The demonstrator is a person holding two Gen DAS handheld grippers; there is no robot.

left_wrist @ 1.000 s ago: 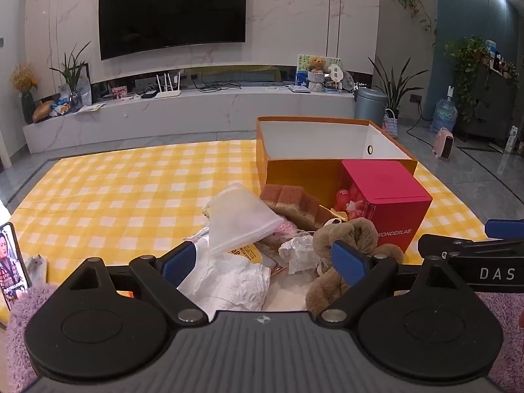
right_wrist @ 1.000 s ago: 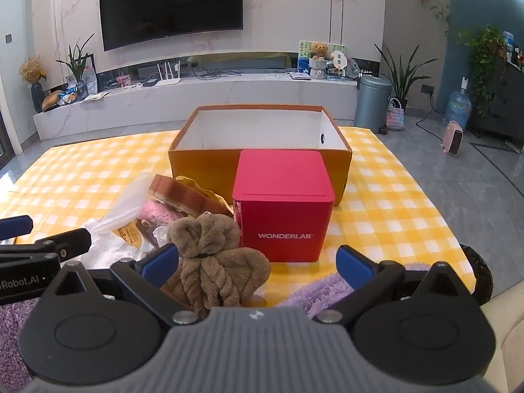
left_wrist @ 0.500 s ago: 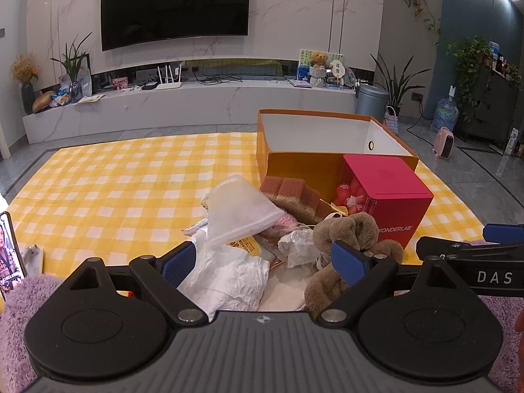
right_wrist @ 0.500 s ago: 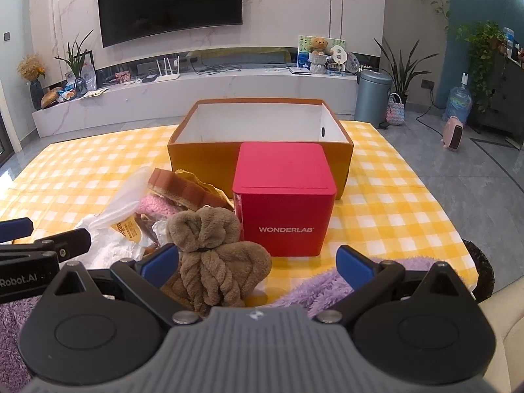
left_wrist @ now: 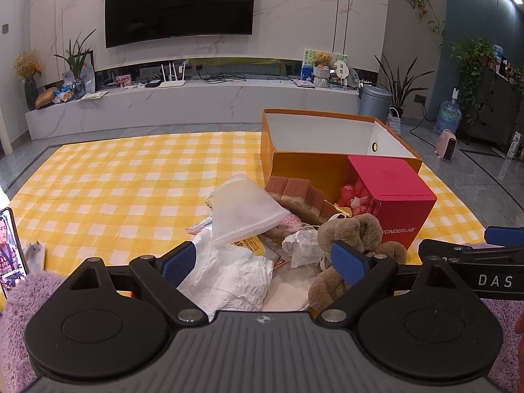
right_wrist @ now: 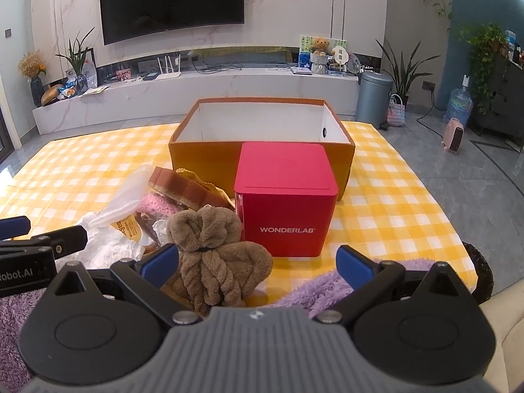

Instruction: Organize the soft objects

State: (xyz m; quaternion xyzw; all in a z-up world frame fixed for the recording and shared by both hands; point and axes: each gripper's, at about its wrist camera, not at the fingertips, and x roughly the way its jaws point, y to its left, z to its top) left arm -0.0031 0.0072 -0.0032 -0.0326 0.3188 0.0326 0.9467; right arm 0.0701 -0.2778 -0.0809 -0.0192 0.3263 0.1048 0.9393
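Both grippers, left [left_wrist: 263, 258] & right [right_wrist: 257, 260], spread wide w/ nothing held; brown towel toy [right_wrist: 213, 255] sits just ahead of right's left finger, so closing may snag nearby crumpled plastic [right_wrist: 108, 245].

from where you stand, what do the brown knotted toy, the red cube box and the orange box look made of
Brown knotted toy: plush terry-like fabric, matte and fuzzy, twisted into ropes.
Red cube box: probably coated card or plastic; smooth, slightly shiny faces, crisp printed lettering.
Orange box: likely cardboard, matte orange outside, plain white inside, thin straight walls.
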